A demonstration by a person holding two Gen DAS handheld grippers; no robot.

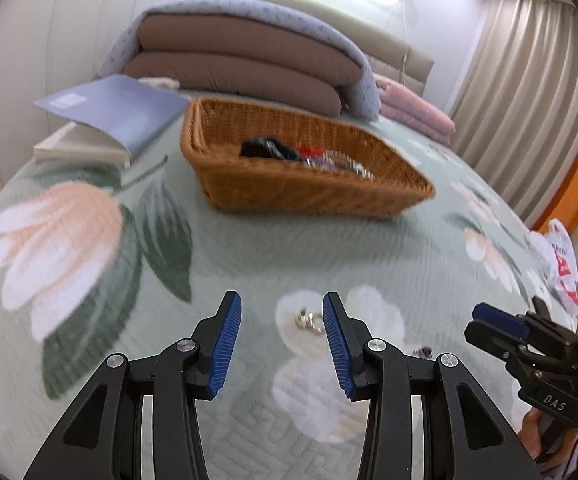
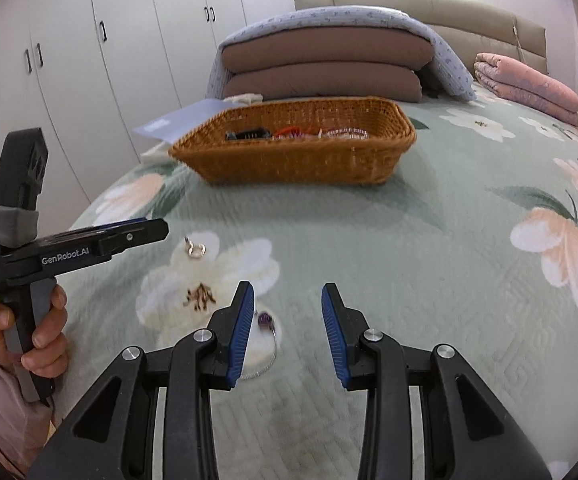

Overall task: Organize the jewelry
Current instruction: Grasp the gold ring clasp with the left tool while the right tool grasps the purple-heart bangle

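A wicker basket (image 1: 289, 160) stands on the bed and holds several jewelry pieces, black, red and clear; it also shows in the right wrist view (image 2: 301, 148). A small silver piece (image 1: 308, 319) lies on the bedspread between my left fingers, nearer the right one; it also shows in the right wrist view (image 2: 195, 248). A necklace with a purple pendant (image 2: 265, 320) lies beside my right gripper's left finger. My left gripper (image 1: 282, 312) is open and empty. My right gripper (image 2: 288, 300) is open and empty; it also shows in the left wrist view (image 1: 497, 320).
A floral green bedspread (image 2: 409, 240) covers the bed. Folded brown and blue quilts (image 2: 325, 64) and a pink blanket (image 2: 529, 84) lie behind the basket. A blue folder on a box (image 1: 109, 108) sits at the left. A plastic bag (image 1: 561, 264) lies at the right edge.
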